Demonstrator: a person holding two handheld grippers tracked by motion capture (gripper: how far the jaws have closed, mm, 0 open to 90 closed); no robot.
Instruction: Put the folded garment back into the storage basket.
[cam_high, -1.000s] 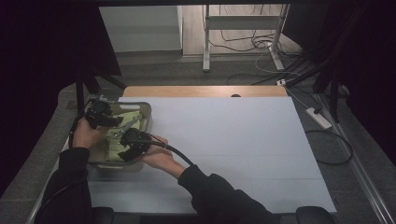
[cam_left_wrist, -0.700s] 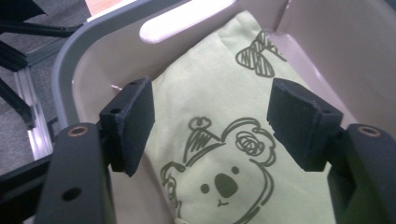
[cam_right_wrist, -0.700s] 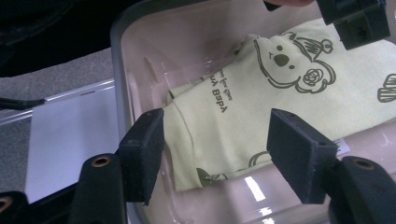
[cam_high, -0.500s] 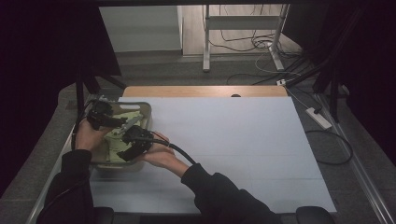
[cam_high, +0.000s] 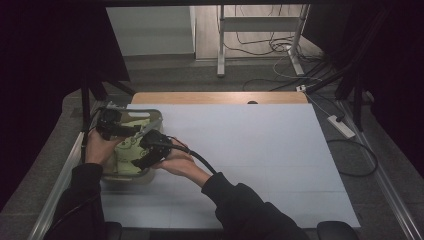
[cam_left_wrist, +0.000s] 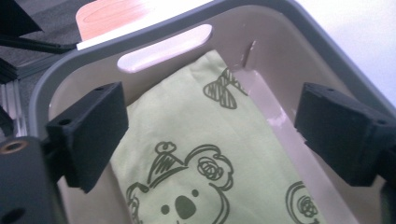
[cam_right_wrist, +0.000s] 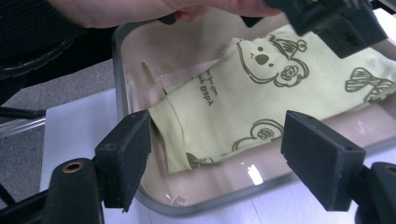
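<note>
A folded light-green cloth printed with koala drawings lies flat in a beige bin at the table's left side. In the left gripper view the cloth lies below my left gripper, whose jaws have just been opening and stand wide apart over it without pressing it. My right gripper hovers at the bin's near rim, above the cloth's folded edge. Its jaws have also just been opening, with nothing gripped. From above, the left gripper and right gripper both sit over the bin.
A white sheet covers the table to the right of the bin. A wooden strip runs along the far edge. A power strip and cables lie on the floor at the right. A metal stand rises behind the table.
The right hand has lifted slightly and drifted a little toward the right over the bin. The left hand has stayed almost in place. The cloth stays lying in the bin.
</note>
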